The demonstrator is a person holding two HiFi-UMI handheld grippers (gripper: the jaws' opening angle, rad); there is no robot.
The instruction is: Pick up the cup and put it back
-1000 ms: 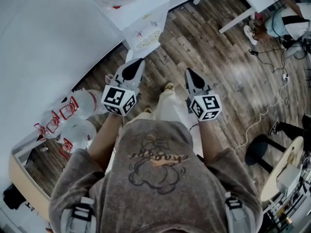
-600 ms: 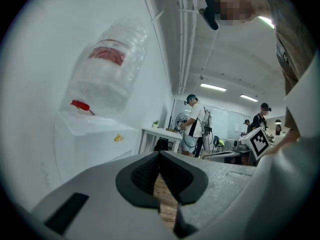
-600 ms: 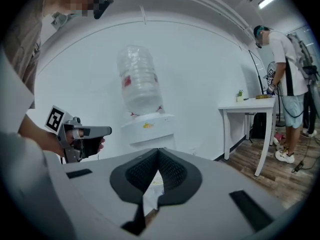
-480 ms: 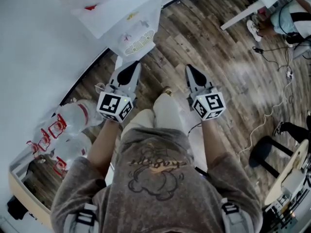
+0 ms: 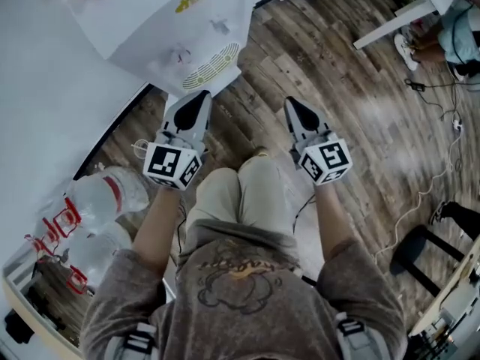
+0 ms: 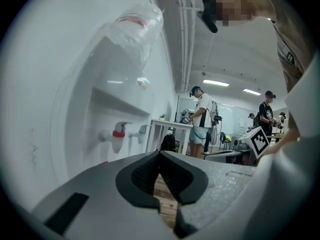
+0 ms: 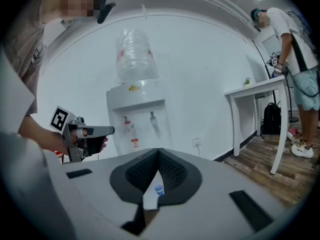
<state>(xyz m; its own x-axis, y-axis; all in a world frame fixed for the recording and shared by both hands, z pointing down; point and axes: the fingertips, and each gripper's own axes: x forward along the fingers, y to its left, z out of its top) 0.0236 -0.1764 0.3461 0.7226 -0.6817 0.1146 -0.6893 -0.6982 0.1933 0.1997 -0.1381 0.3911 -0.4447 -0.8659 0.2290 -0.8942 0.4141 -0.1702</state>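
The water dispenser (image 5: 187, 28) stands against the white wall, an upturned bottle (image 7: 134, 54) on top. The left gripper (image 5: 196, 103) and right gripper (image 5: 294, 109) are both held out level just in front of the dispenser, side by side over the wooden floor (image 5: 352, 126). The left is the nearer to its taps (image 6: 117, 134). Each gripper's fingers (image 6: 142, 176) are closed tip to tip with nothing between them. The small blue cup (image 7: 158, 189) shows through the gap under the right gripper's closed fingers (image 7: 140, 171). It sits low on a pale surface by the dispenser's foot, well apart from both grippers. Empty bottles (image 5: 112, 190) lie left of the dispenser.
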